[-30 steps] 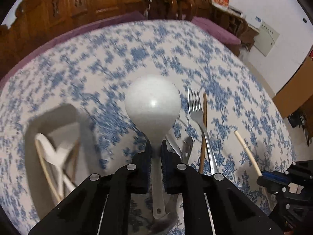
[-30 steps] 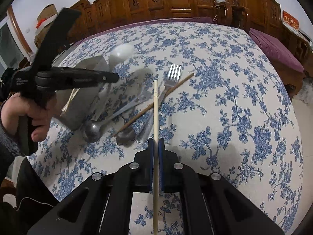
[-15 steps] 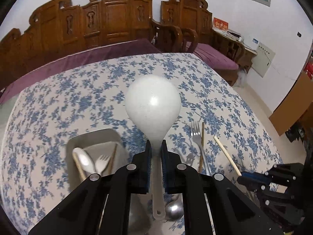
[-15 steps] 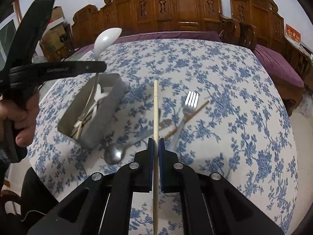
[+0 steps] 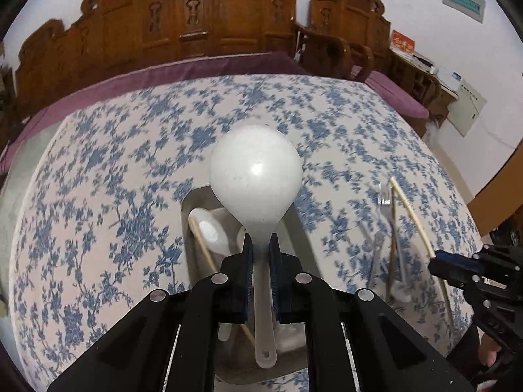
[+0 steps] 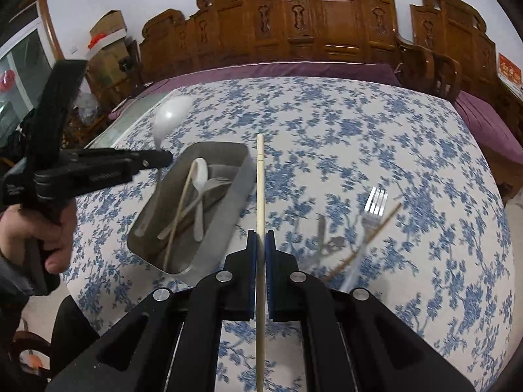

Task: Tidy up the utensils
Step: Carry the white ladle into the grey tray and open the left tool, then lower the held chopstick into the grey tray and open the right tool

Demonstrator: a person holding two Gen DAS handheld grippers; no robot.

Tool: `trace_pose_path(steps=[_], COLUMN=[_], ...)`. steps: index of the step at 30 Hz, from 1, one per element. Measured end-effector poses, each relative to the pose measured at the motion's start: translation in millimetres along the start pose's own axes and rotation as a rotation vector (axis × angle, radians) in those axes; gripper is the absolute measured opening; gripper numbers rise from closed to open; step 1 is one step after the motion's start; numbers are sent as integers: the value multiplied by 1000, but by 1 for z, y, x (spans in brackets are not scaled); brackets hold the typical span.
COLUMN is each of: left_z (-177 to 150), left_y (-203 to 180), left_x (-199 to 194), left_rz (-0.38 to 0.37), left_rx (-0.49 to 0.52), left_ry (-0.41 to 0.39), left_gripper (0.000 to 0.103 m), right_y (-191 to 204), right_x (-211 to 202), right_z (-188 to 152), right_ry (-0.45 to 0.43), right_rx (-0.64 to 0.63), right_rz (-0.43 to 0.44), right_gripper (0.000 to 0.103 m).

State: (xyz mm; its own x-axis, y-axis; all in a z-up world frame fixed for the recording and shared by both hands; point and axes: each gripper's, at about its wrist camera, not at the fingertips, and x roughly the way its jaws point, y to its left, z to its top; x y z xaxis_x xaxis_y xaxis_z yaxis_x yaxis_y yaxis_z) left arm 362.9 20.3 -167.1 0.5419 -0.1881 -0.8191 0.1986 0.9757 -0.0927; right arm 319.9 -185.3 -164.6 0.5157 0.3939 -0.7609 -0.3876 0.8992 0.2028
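Blue-and-white floral cloth (image 5: 130,170) fills the left wrist view, draped over a broad surface, and right in the middle the left claw (image 5: 260,254) is clamped on the neck of a white ladle (image 5: 255,179), bowl up and forward, handle running back between the fingers. Directly under it sits a grey metal tray (image 5: 188,205) already carrying a white spoon (image 5: 209,230) and a pale chopstick. Off to the right, a fork (image 5: 385,196) lies on the cloth, blurred, with other utensils alongside it. Carved brown wooden furniture (image 5: 228,16) lines the back, a purple cushion (image 5: 163,75) runs below it, white wall to the right.

Over to the right wrist view: the right claw (image 6: 261,245) is pinched tight on a pale chopstick (image 6: 260,176), which points straight ahead, its tip just beside the tray's far right corner. The tray (image 6: 225,219) sits left of centre, holding a spoon, a fork and a chopstick crossed over each other. Left of that, the other gripper holds the ladle (image 6: 171,114) above the tray's far left side. On the right, the loose fork (image 6: 376,202) and a brown chopstick (image 6: 376,232) lie on the cloth. Cardboard boxes (image 6: 108,32) are stacked by a window at far left.
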Motion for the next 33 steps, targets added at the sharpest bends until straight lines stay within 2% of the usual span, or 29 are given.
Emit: trace_pose_path(steps=[13,14,16,18,33], left_z=[-14,-16,-19,-22,-45], left_y=[19,21,23,26,56], left_x=[32,34,36,32,-36], left_rz=[-25,-26,-26,-27,36], left_rx=[-44,-47,-49,-55,-43], left_ry=[53,60,69,62,-28], left_gripper=[8,9,16,22,22], right_y=[27,28,31,33,60], right_x=[12,14,18,21,80], right_z=[20,21,24,26,43], right_ry=[10,10,12,13,58], right_rx=[-36,-36,-36,-34,46], right_rz=[10,11,16,21,112], right_gripper=[6,6,6,6,6])
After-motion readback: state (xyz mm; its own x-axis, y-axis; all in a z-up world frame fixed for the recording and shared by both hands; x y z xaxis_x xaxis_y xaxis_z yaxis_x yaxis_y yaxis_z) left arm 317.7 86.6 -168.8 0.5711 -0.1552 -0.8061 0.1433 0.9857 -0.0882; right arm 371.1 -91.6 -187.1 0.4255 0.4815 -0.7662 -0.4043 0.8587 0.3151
